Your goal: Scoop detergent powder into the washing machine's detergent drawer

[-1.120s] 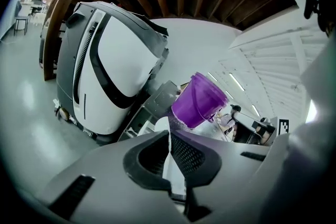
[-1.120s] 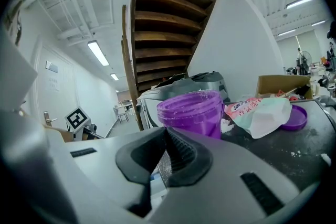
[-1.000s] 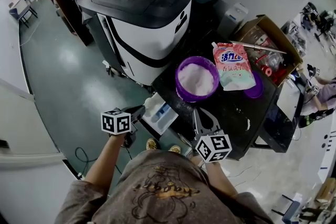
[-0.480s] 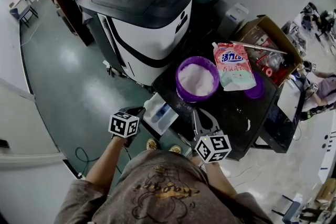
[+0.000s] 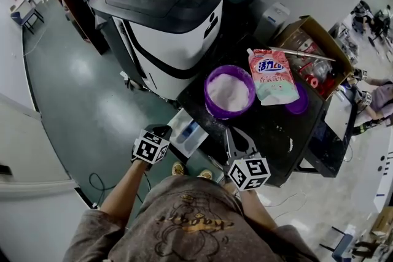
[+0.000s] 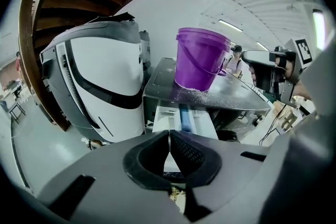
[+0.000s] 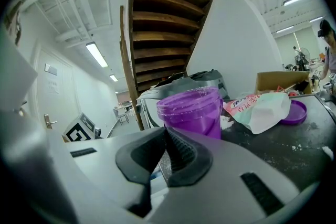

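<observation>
The white detergent drawer (image 5: 186,131) (image 6: 184,119) stands pulled out from the front of the washing machine, whose dark top (image 5: 270,126) carries a purple bucket (image 5: 230,92) (image 6: 201,58) (image 7: 192,107) of white powder. A detergent bag (image 5: 272,77) (image 7: 259,106) lies to the right of the bucket, with a purple lid (image 5: 299,105) (image 7: 294,112) beside it. My left gripper (image 5: 164,131) (image 6: 169,135) is shut and empty, just left of the drawer's front end. My right gripper (image 5: 236,135) (image 7: 165,132) is shut and empty too, above the machine's top, pointing at the bucket from close by.
A big white and black appliance (image 5: 166,27) (image 6: 100,81) stands left of the washing machine. An open cardboard box (image 5: 314,52) with red items sits at the far right. Spilled powder dots the dark top. Wooden stairs (image 7: 168,18) rise behind. Green floor (image 5: 67,89) lies to the left.
My left gripper has moved right and a little down, closer to the drawer's front. The right gripper and the bucket have stayed put.
</observation>
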Available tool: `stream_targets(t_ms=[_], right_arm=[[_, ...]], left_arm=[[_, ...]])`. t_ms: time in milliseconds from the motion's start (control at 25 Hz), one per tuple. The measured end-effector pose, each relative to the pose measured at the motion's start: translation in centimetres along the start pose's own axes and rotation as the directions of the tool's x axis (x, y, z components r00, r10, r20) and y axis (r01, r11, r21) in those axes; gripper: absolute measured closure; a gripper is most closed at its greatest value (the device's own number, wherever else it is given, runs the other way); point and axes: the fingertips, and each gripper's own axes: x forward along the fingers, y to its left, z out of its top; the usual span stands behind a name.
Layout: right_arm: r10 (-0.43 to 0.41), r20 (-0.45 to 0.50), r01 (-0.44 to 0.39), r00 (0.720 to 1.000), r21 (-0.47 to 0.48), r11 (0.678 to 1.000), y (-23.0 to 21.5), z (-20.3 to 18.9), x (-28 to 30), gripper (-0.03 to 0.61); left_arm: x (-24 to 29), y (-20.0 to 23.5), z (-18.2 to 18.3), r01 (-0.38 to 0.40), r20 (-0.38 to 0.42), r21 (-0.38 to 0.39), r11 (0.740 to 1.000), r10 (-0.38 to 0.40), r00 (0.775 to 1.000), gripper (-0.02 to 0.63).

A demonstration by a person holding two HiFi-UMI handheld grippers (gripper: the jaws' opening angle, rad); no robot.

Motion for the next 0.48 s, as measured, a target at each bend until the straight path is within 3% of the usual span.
stream_targets(t_ms=[280,480], right_arm=[[-0.007,-0.002,0.007,1.0,0.007,1.0,-0.2,-0.1,-0.2,0.577],[-0.01,-0.004,0.01,1.0,0.011,1.0,-0.2,-0.4,-0.6,0.577]], left_arm=[[0.8,-0.7,-0.3,-0.024,-0.04,0.144,0.989,0.03,0.999,0.589],[1.0,-1.2,-0.4,-0.047,-0.072,0.257,0.965,0.067,0.995,0.589]])
